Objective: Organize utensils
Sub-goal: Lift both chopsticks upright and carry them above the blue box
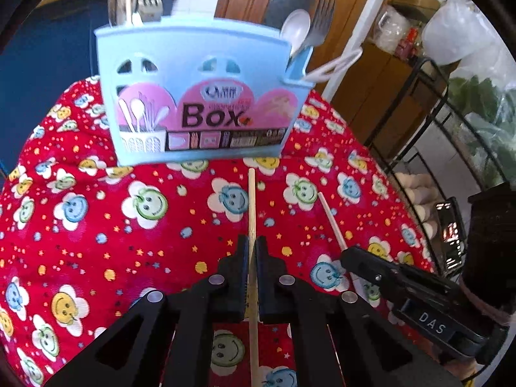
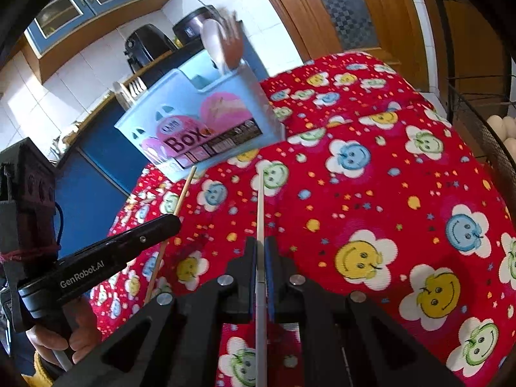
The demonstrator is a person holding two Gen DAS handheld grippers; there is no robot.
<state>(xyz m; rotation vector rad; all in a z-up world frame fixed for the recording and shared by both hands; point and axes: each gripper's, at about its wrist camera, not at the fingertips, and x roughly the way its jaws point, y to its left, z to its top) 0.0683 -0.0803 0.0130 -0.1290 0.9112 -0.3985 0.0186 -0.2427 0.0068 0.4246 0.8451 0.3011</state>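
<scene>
Wooden and white chopsticks gripped, one per gripper

Left gripper [image 1: 252,245] clamped the wooden chopstick [image 1: 252,206]; right gripper [image 2: 260,245] clamped the white chopstick [image 2: 260,206], both near the blue utensil box [image 1: 200,96] standing farther off.

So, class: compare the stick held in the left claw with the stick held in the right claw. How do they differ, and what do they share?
Colour: the left claw holds a tan wooden chopstick, while the right claw holds a white chopstick.
Surface: the wooden chopstick looks matt; the white chopstick looks smooth, like plastic.
Shared: both are thin, straight, clamped between shut pads, and point forward toward the blue utensil box on the red tablecloth.
</scene>
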